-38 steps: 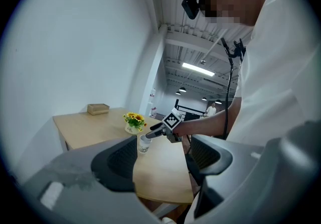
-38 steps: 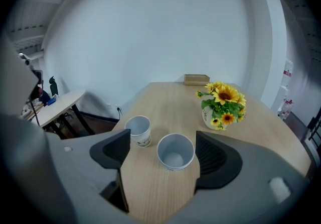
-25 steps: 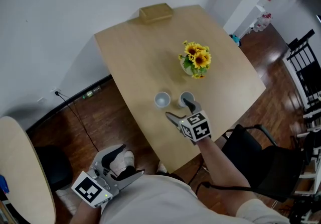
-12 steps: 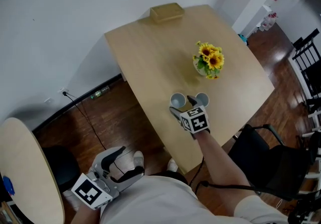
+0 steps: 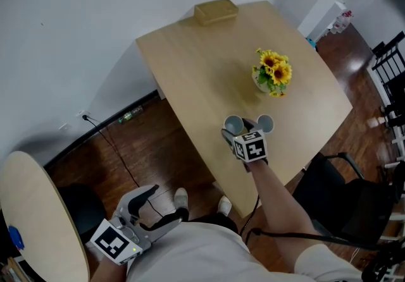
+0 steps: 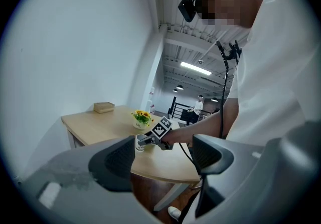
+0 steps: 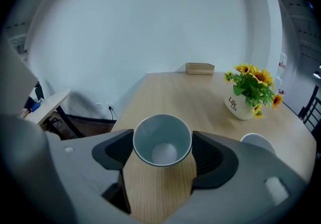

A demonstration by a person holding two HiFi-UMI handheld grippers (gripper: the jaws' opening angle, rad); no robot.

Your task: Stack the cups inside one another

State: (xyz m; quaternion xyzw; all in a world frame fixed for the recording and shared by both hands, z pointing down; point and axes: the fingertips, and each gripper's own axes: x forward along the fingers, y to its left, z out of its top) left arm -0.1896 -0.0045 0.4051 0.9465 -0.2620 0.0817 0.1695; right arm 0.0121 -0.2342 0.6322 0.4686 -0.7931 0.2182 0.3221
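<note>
Right gripper view alone gives the grip: right gripper (image 7: 162,151) closing about a grey cup (image 7: 162,140), pads flanking the rim on both sides, not yet clamped. Cup upright on the bench (image 7: 170,92), empty down to its pale base. At lower right, past the jaw, only the rim of a second cup (image 7: 257,142).

Head view gives the layout instead: cup (image 5: 233,125) and second cup (image 5: 266,124) side by side near the bench's near edge, one jaw of the right gripper (image 5: 237,129) between them, neither cup inside the other. Further up, a white pot (image 5: 261,83) holding sunflowers (image 5: 275,69); at the far edge, a box (image 5: 216,11).

Left gripper view alone settles the other hand: left gripper (image 6: 160,160) with jaws apart, nothing between them. Held off the bench, at lower left in the head view.
</note>
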